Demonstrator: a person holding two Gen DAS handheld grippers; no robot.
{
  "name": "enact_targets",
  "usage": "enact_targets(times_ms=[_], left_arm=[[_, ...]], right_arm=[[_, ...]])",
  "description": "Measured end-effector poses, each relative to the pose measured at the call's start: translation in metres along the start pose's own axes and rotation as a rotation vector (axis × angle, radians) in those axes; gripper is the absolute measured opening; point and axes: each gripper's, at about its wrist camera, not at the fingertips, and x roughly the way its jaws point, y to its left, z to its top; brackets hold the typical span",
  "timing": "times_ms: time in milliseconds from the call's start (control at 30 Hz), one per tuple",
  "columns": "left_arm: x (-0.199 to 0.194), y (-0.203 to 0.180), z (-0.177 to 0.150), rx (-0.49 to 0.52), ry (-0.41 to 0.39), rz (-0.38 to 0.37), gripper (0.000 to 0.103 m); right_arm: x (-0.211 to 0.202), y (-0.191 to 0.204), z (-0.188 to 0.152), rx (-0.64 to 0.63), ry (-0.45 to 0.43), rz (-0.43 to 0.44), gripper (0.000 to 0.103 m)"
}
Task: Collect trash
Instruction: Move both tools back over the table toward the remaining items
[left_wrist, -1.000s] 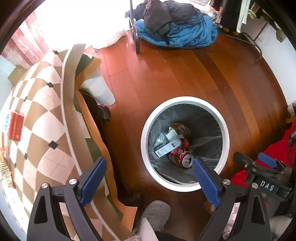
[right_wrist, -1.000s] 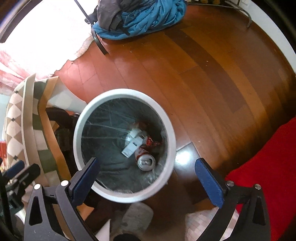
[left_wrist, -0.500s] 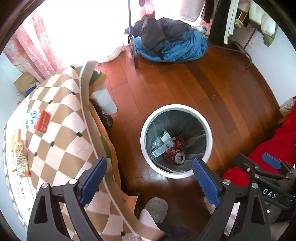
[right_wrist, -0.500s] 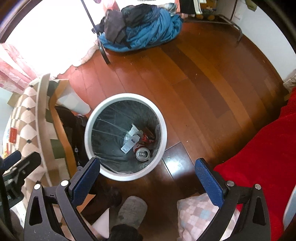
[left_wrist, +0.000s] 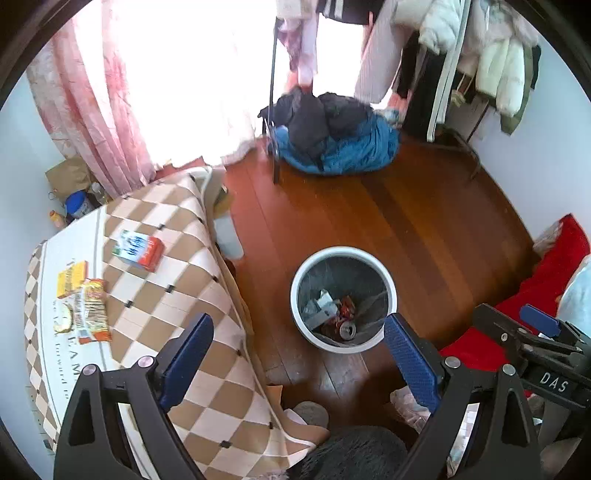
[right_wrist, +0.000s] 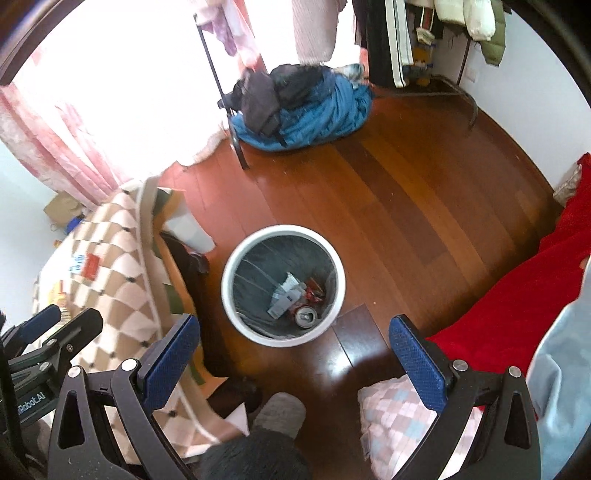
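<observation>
A white round trash bin (left_wrist: 392, 286) (right_wrist: 226, 280) with a dark liner stands on the wooden floor below both grippers. Inside lie a red can (left_wrist: 346, 329) (right_wrist: 306, 316), a white carton (left_wrist: 324, 301) (right_wrist: 284, 299) and red wrappers. My left gripper (left_wrist: 298, 358) is open and empty, high above the bin. The right gripper (right_wrist: 293, 354) is also open and empty. On the checkered tablecloth (left_wrist: 177, 273) lie a red and blue carton (left_wrist: 138, 250), a yellow packet (left_wrist: 72, 283) and a snack wrapper (left_wrist: 92, 310).
A pile of blue and dark clothes (left_wrist: 332, 142) (right_wrist: 299, 107) lies by a rack at the back. Red fabric (right_wrist: 517, 306) covers the right side. A checked cushion (right_wrist: 399, 424) sits near the bottom. Pink curtains (left_wrist: 92, 96) hang at the left, with bottles (left_wrist: 77, 206) below.
Both grippers have risen well above the bin, so it looks smaller and more of the room and table shows. Both stay open and empty.
</observation>
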Motion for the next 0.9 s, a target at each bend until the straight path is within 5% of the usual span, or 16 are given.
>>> enact_targets(times_ms=[300,467,700,900], left_arm=[[-0.052,0.092,0.003,-0.109,-0.099,0.061,0.094],[-0.055,0.183,-0.01,-0.207,-0.101,0.192,0.094],[-0.019,0.335,-0.067,-0.41,0.026,0.406,0.094],[0.026,0.421,-0.112,-0.514,0.133,0.526,0.094]], right_arm=[[-0.069,0.061,0.0,-0.011,-0.115,0.072,0.103],[-0.066,0.134,0.001,-0.073,-0.115,0.152,0.103],[0.013,0.277,-0.014,-0.204,0.041,0.277,0.103],[0.112,0.398,-0.046,-0.274,0.23,0.329,0.103]])
